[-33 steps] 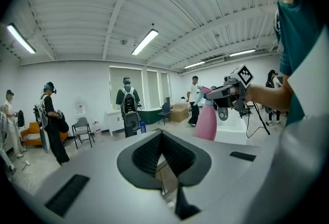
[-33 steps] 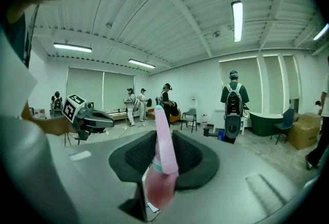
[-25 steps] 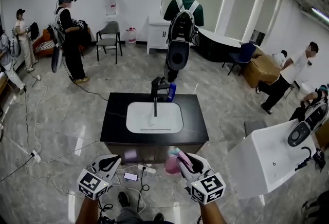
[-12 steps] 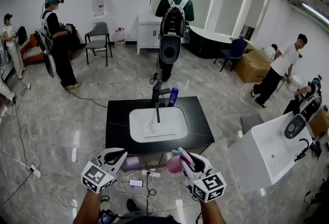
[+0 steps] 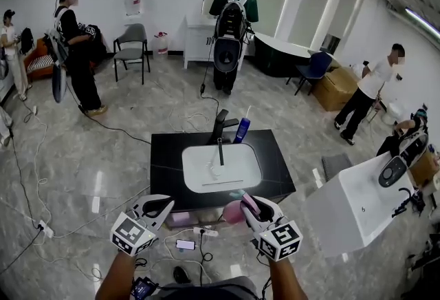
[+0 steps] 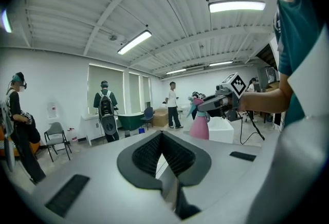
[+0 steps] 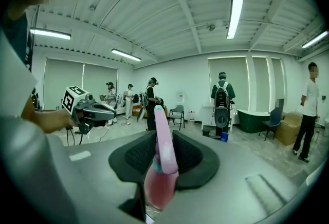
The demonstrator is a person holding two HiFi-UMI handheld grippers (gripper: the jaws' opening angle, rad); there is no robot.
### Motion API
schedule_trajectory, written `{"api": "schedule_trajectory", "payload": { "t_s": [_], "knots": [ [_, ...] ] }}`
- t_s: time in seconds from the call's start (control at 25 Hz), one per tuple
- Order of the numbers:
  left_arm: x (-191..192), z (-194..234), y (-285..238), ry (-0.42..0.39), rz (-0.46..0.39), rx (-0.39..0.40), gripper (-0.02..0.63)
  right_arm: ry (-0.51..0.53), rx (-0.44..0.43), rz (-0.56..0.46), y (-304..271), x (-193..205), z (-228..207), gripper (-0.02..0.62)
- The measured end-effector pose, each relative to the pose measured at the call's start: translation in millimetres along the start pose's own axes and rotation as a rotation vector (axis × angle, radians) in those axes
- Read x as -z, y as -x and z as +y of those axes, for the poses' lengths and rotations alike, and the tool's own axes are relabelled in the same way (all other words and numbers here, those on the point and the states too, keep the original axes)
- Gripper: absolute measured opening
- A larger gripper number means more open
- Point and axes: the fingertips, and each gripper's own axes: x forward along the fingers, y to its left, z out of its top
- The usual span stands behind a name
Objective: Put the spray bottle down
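Now the right gripper [image 5: 247, 201] is clamping the pink spray bottle [image 7: 160, 179] by its neck, body hanging below the jaws, looking light, smooth and likely slippery, so that stiff neck is seeming the safest hold, while the left gripper [image 6: 162, 136] is riding closed and empty.

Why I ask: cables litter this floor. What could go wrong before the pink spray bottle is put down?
The power strip on the floor just ahead could cause a stumble. The right gripper pinches the spray bottle only at its head, with the body hanging below, so it might swing or slip out.
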Motion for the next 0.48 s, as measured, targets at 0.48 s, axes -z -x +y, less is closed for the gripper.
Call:
{"api": "schedule_trajectory", "payload": {
  "t_s": [0.48],
  "knots": [
    [31.6, 36.6, 17.3, 0.074, 0.038, -0.181, 0.002, 0.048, -0.247, 0.034, -95.3, 19.4, 11.4, 0.109]
  ]
}}
